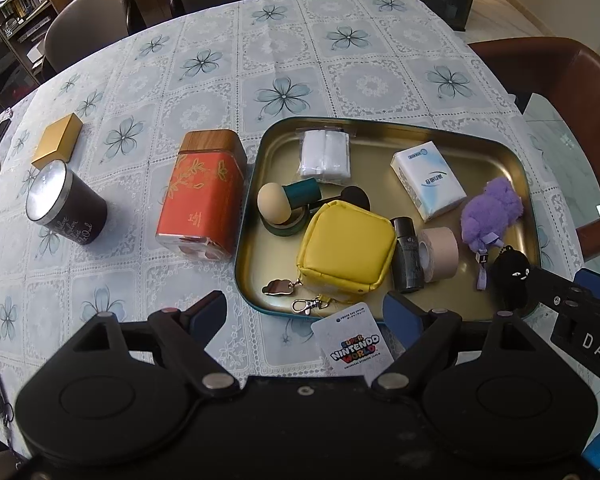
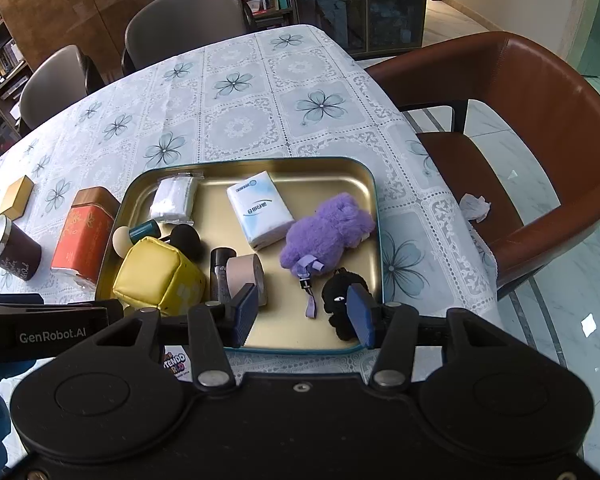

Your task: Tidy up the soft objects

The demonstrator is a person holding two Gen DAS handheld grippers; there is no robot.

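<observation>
Orange tea tin [image 1: 202, 196], dark candle jar [image 1: 66, 208], gold box [image 1: 58, 146], brown chair [image 2: 520, 128], perhaps crumpled tissue [image 2: 475, 206]

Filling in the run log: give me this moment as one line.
stage: approach | left gripper: open, empty, near yellow pouch | right gripper: open, empty, by black plush | tray: full

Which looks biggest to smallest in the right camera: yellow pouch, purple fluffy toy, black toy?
1. Yellow pouch and purple fluffy toy: look alike, so no ranking.
2. Black toy: smallest, partly hidden by a finger.
</observation>
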